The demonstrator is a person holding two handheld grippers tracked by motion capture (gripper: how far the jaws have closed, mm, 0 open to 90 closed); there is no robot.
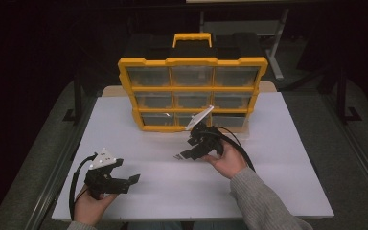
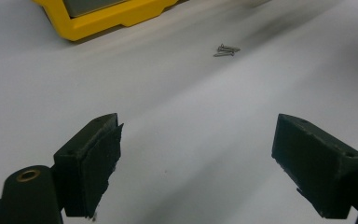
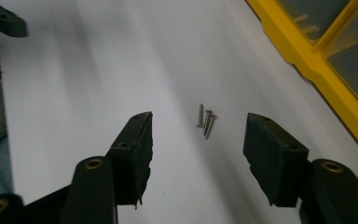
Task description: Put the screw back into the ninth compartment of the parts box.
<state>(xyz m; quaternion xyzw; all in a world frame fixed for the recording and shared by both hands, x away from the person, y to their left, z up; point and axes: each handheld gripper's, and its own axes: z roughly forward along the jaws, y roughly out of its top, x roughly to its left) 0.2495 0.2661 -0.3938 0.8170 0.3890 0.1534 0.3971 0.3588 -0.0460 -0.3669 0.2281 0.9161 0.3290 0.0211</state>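
Observation:
Three small metal screws (image 3: pixel 206 120) lie close together on the white table (image 1: pixel 268 158). My right gripper (image 3: pixel 199 128) hovers over them with its jaws apart; the screws sit just ahead of the gap, untouched by either pad. From above, this right gripper (image 1: pixel 184 152) is in front of the yellow drawer cabinet (image 1: pixel 191 91), pointing left and down. Near the table's front left corner, my left gripper (image 1: pixel 130 181) stands open with nothing between its jaws. From the left gripper (image 2: pixel 198 133), the screws (image 2: pixel 226 50) lie farther off on the table.
The yellow cabinet (image 3: pixel 307 60) of clear drawers stands upright at the back middle of the table, close behind the screws. Its corner (image 2: pixel 102 18) also shows in the left gripper view. Dark floor and table legs surround the table.

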